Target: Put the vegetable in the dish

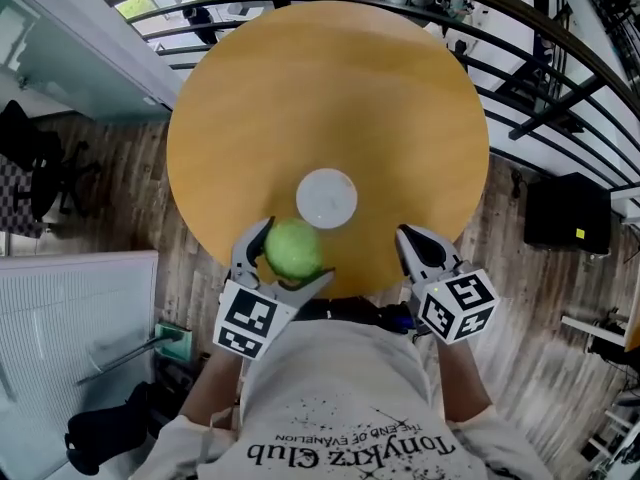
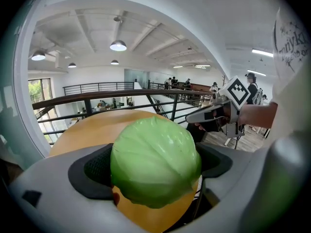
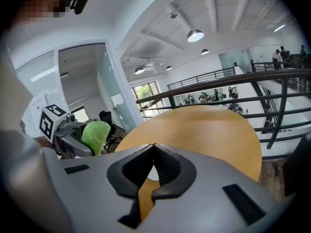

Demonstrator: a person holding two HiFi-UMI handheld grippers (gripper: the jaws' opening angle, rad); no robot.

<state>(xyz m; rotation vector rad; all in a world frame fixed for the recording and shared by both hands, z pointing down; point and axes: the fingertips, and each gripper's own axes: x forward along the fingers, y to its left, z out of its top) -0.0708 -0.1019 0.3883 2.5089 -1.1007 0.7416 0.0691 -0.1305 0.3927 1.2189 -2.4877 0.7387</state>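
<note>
Big round wooden bench (image 1: 330,98) in front of me. My left tool (image 1: 295,251) is clamped on the green cabbage (image 1: 293,249) over the near edge, and my right tool (image 1: 408,236) is pinched together with nothing in it. Cabbage is just beside the small white dish (image 1: 326,198), not in it.

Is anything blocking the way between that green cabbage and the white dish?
Nothing visible does. The cabbage, clamped in the left gripper, hangs right beside the empty white dish, with only the wooden table under them.
</note>
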